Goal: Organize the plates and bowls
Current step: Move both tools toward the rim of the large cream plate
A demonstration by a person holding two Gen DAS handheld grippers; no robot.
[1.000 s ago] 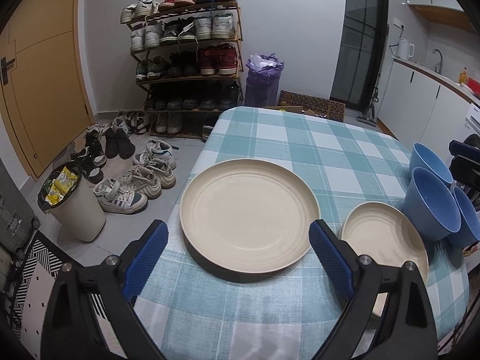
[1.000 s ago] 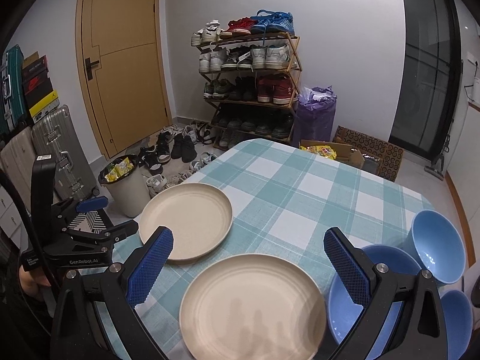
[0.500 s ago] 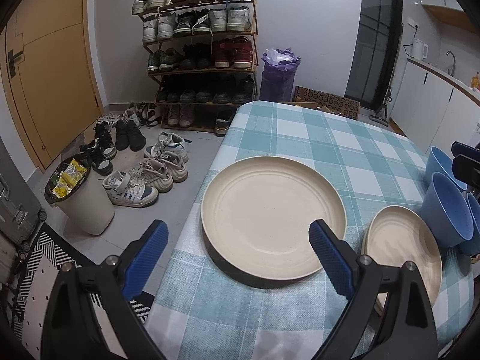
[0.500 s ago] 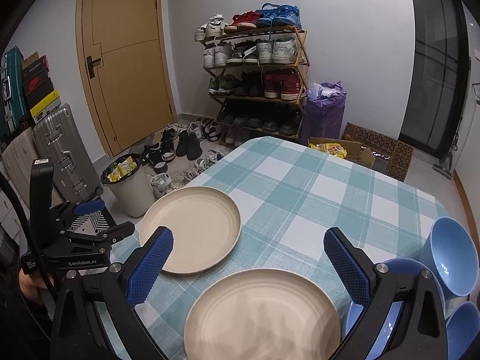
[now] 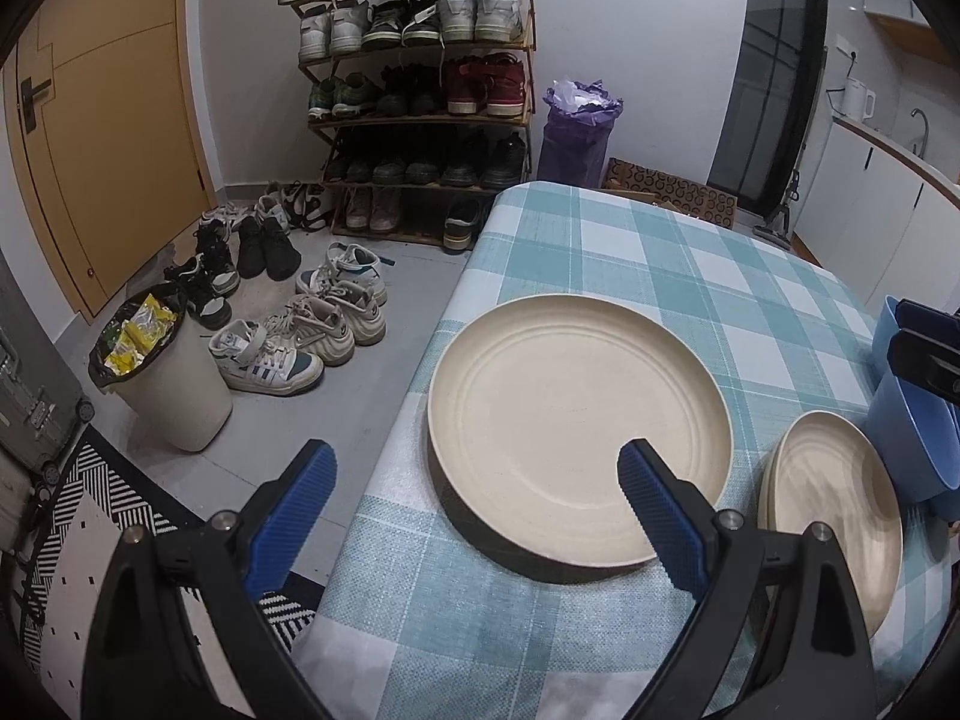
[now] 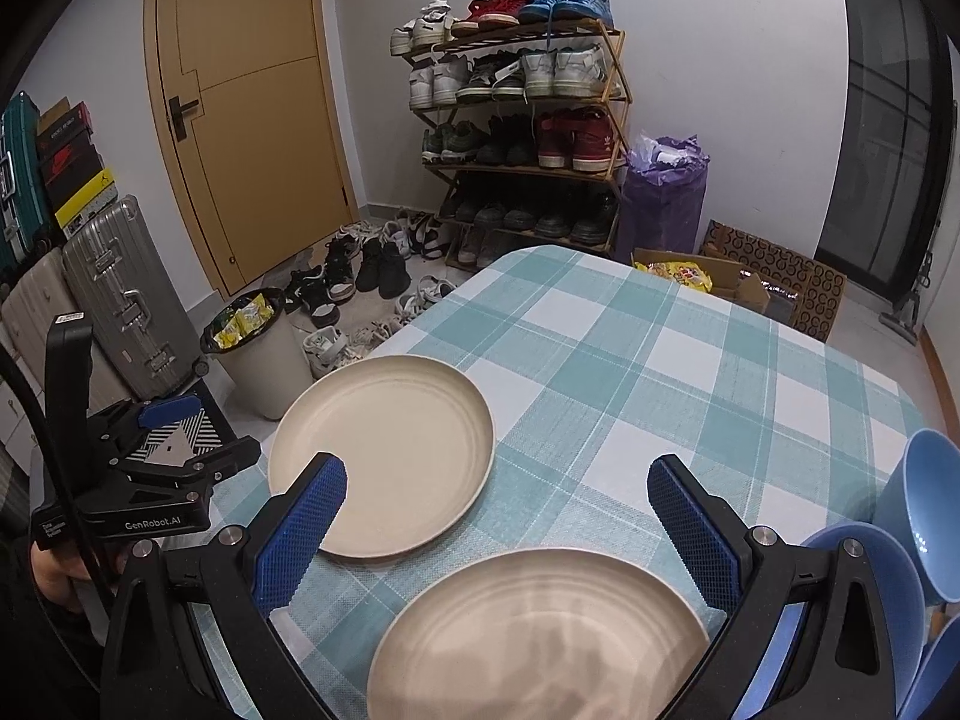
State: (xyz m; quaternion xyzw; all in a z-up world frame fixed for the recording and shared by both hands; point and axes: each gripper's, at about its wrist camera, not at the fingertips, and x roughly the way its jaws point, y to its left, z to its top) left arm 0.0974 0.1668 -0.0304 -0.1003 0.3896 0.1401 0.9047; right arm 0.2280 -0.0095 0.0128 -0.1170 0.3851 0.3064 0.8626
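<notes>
Two round cream plates (image 5: 576, 426) (image 6: 384, 450) lie flat; both claws (image 5: 474, 492) (image 6: 498, 516) gape wide, empty.

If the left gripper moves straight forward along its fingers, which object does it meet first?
Most likely the large cream plate. The left gripper is open and held above the table edge, and the plate's left half lies between its fingers. Its height above the plate is unclear, so it may pass over the near rim.

The left gripper (image 5: 474, 498) now sits farther left, toward the table edge. The big plate (image 5: 576, 426) (cream) sits under its right finger instead of between both.
</notes>
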